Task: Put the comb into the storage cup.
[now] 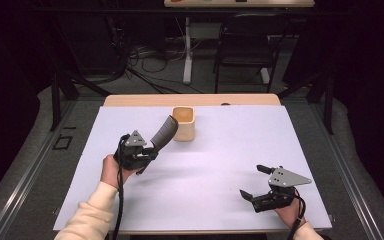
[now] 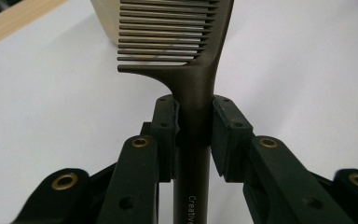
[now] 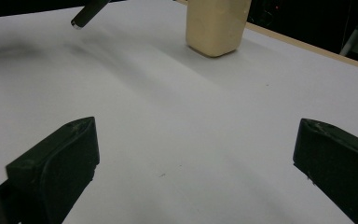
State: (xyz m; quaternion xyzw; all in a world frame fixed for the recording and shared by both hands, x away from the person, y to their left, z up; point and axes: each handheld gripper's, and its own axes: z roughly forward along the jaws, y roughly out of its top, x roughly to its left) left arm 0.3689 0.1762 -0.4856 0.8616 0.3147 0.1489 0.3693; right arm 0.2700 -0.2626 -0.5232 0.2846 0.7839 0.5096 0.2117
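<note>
The left gripper (image 1: 147, 150), clamped on a dark plastic comb (image 2: 193, 70), holds it at seven o'clock of the beige square cup (image 1: 184, 123); lifting teeth over the rim looks wise. The right gripper (image 1: 254, 181) rests apart.

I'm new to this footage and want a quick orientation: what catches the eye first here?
A dark comb stands out, its handle clamped in the left gripper and its teeth raised toward a beige cup at the far middle of the white table. The right gripper rests near the right front edge, jaws wide apart and holding nothing.
</note>
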